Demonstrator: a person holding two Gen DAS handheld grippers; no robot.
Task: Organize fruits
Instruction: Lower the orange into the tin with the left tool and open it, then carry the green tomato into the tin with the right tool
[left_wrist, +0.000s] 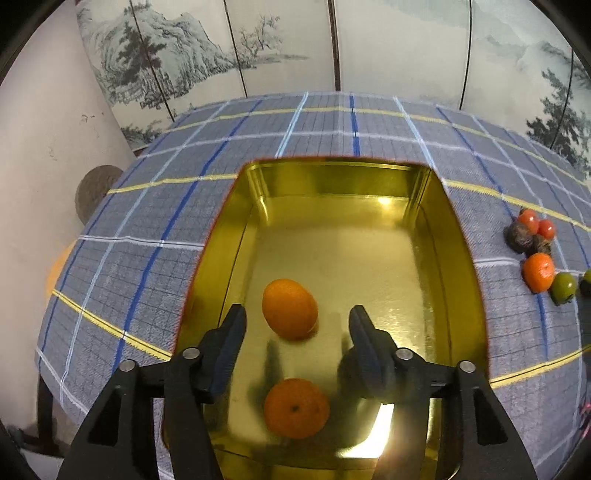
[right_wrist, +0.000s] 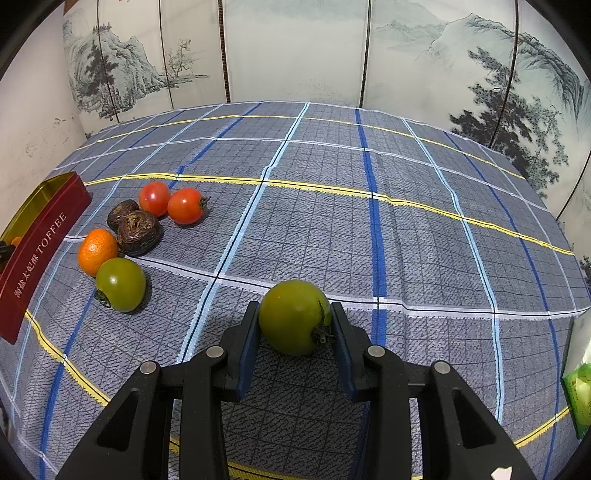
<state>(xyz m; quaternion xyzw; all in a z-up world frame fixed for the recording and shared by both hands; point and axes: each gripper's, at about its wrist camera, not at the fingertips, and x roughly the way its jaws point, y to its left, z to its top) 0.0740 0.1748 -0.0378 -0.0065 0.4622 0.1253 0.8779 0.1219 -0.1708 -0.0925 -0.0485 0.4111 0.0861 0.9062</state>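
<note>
Left wrist: tin (left_wrist: 461, 258) interior, two oranges (left_wrist: 290, 308) | right wrist: gripper (right_wrist: 294, 321) clamps green tomato (right_wrist: 291, 317)

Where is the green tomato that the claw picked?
In the right wrist view, the green tomato sits low in the middle, squeezed in the right claw over the checked tablecloth, right of the other fruits.

red tin (right_wrist: 44, 236) side reads "TOFFEE", beside white Chinese characters

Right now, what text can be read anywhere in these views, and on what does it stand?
"TOFFEE": white letters on the red outer wall of the tin.
Chinese characters beside it on the same wall: too small to read reliably.
Green packet at the right edge: print blurred, unreadable.
</note>
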